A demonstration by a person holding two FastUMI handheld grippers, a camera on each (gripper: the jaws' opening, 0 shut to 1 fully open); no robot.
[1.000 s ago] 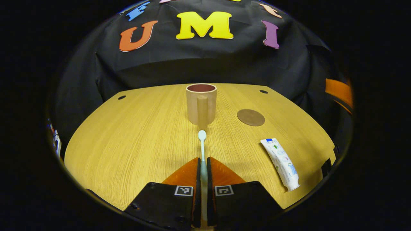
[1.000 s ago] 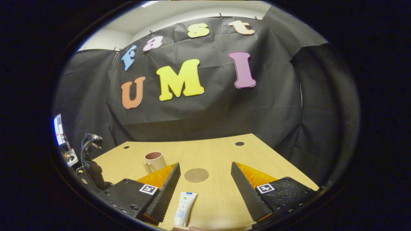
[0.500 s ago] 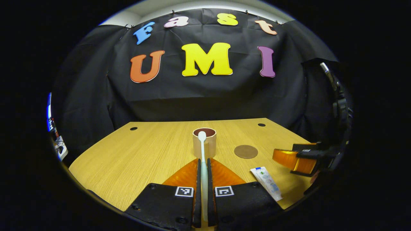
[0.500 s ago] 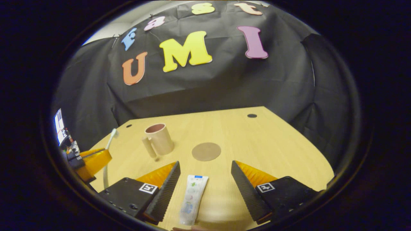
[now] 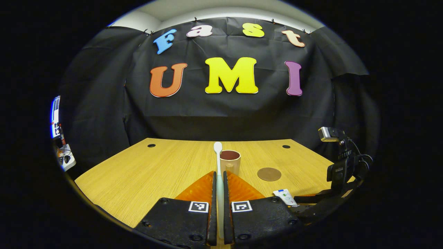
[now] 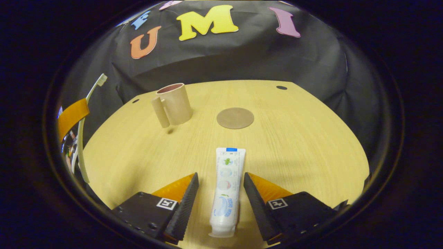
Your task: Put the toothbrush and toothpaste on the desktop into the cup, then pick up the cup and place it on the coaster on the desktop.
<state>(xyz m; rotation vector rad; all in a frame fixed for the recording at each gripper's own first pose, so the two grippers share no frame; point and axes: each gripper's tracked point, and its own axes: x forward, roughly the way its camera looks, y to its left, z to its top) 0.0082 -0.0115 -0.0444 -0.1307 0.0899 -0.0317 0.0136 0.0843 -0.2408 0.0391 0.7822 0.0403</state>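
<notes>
In the left gripper view, the left gripper (image 5: pixel 218 180) is showing at the bottom centre of the frame with its two orange-and-black fingers (image 5: pixel 200 188) pressed in on the pale, slim plastic toothbrush (image 5: pixel 218 162), pinching its handle between them. The toothbrush is pointing straight up the frame, its head standing just left of the beige ceramic cup with a dark red inside (image 5: pixel 230 162), which is sitting upright on the light wooden counter (image 5: pixel 145 173) beyond the fingertips. To the right of the cup, the round brown coaster (image 5: pixel 269 174) is lying flat on the counter, apart from the cup. Lower right of the coaster, the capped end of the white toothpaste tube with coloured print (image 5: pixel 284 196) is peeking out beside the right finger.

In the right gripper view, the right gripper (image 6: pixel 220 193) is sitting at the bottom centre with its fingers (image 6: pixel 183 204) spread, one on each side of the toothpaste tube (image 6: pixel 225 183), which is lying flat on the counter (image 6: pixel 304 138) between them; whether either finger is touching it cannot be told. Above the tube, the coaster (image 6: pixel 235 118) is lying in the middle of the frame, and the cup (image 6: pixel 172 104) is standing to its upper left with its handle facing the lower left. At the far left edge, the toothbrush (image 6: pixel 84 131) is hanging above the counter in the left gripper's orange fingers.
</notes>
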